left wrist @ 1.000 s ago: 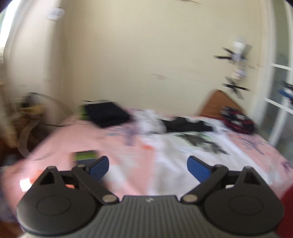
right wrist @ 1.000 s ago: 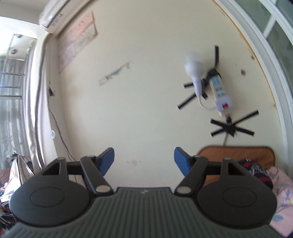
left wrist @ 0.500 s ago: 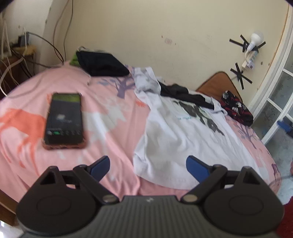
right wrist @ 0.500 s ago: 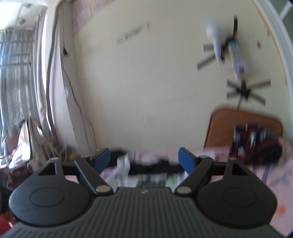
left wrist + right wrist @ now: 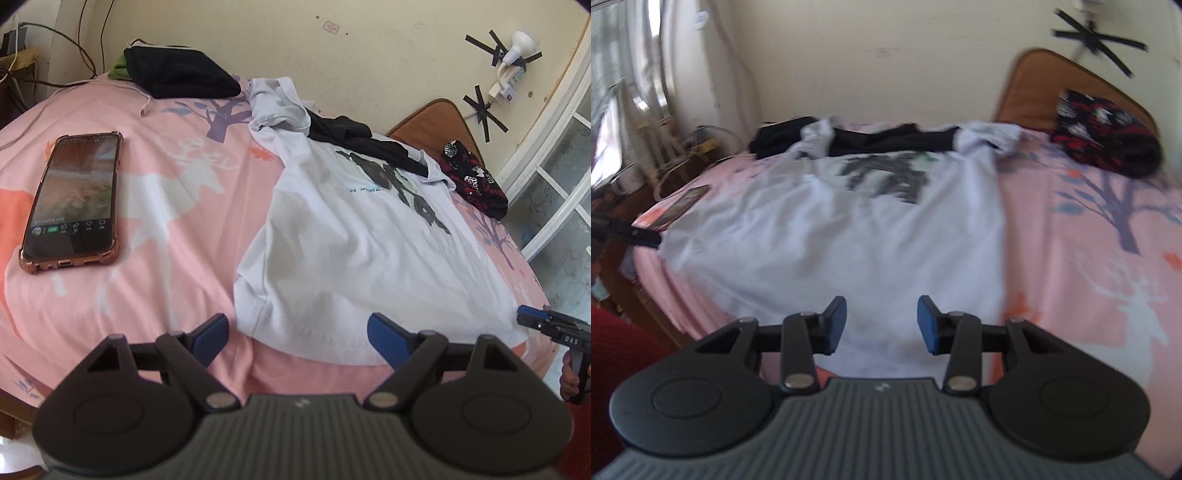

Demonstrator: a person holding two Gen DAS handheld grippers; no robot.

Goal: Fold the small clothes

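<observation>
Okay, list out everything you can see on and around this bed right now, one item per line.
T-shirt: one, white with dark print, spread flat on the bed.
Black garment: one, across the shirt's collar.
Dark folded clothes: one pile, far corner.
Red-black patterned cloth: one, by the headboard.
Phone: one, rose-gold case, left of the shirt.
Bedsheet: pink, deer print.
Charging cable: white, near the pile.
Left tongs: open, above the shirt's hem.
Right tongs: open, closing, nothing between them.

right-wrist view blurred, black garment (image 5: 354, 138) partly hidden
</observation>
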